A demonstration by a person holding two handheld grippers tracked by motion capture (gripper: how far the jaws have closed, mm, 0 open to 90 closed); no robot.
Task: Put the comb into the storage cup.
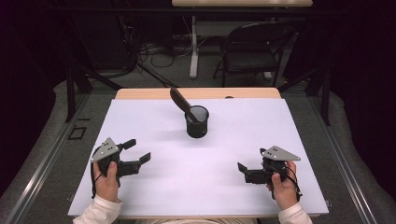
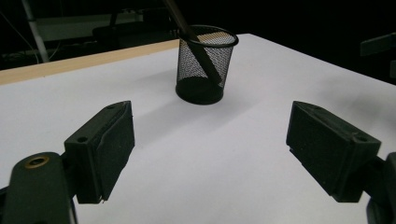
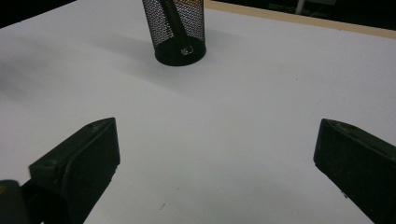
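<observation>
Both the left gripper (image 1: 138, 150) and right gripper (image 1: 241, 167) stood open and empty near the table's front edge, well short of the mesh cup (image 1: 197, 122) holding a leaning dark stick (image 1: 181, 101), so a forward reach appeared next.

Cup (image 1: 197, 122) stood mid-table (image 1: 154, 196), toward far edge. Stick (image 1: 180, 100) sat in cup, leaning left. Left gripper (image 1: 138, 150) near-left of cup, right gripper (image 1: 241, 167) near-right, both well apart from it.
</observation>
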